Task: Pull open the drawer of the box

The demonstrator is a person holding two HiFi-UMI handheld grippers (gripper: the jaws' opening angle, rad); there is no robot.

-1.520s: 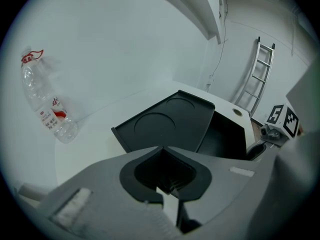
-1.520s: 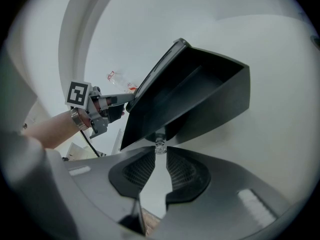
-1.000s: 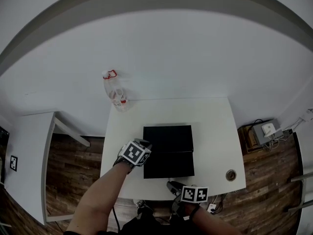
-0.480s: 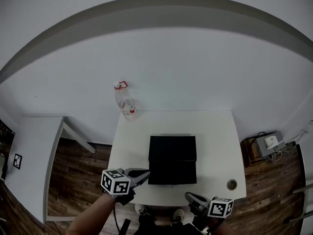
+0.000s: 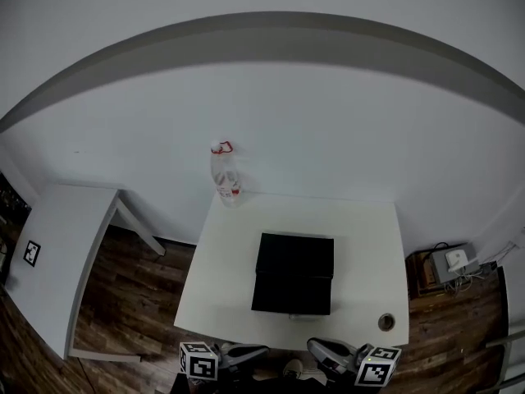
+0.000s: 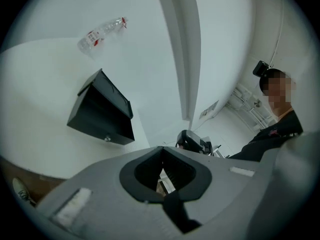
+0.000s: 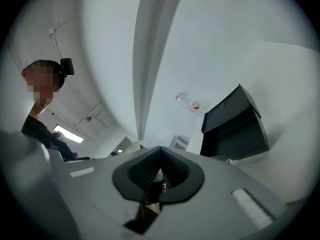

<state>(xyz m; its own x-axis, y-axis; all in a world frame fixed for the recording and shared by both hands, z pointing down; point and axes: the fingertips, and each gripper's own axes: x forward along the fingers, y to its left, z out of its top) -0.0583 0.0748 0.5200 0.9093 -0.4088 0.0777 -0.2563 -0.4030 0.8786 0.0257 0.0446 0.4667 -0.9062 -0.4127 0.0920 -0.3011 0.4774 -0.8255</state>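
Observation:
The black box (image 5: 294, 273) sits mid-table, its front with a small knob (image 5: 289, 317) facing the near edge. The knob also shows under the box (image 6: 102, 111) in the left gripper view and under the box (image 7: 235, 129) in the right gripper view. Whether the drawer stands out I cannot tell. My left gripper (image 5: 264, 350) is shut and empty, off the table's near edge, left of the box front. My right gripper (image 5: 312, 345) is shut on nothing, just right of it. Their tips point at each other. Jaw tips meet in both gripper views (image 6: 161, 149) (image 7: 160, 149).
A clear plastic bottle (image 5: 225, 175) with a red cap ring stands at the table's (image 5: 221, 269) far left corner. A round grommet (image 5: 385, 322) lies near the front right corner. A second white table (image 5: 57, 245) stands left; a device with cables (image 5: 451, 261) on the floor right.
Both grippers drew back from the box, past the table's near edge. The left one left the box's left side; the right one left the box front. The box stayed put.

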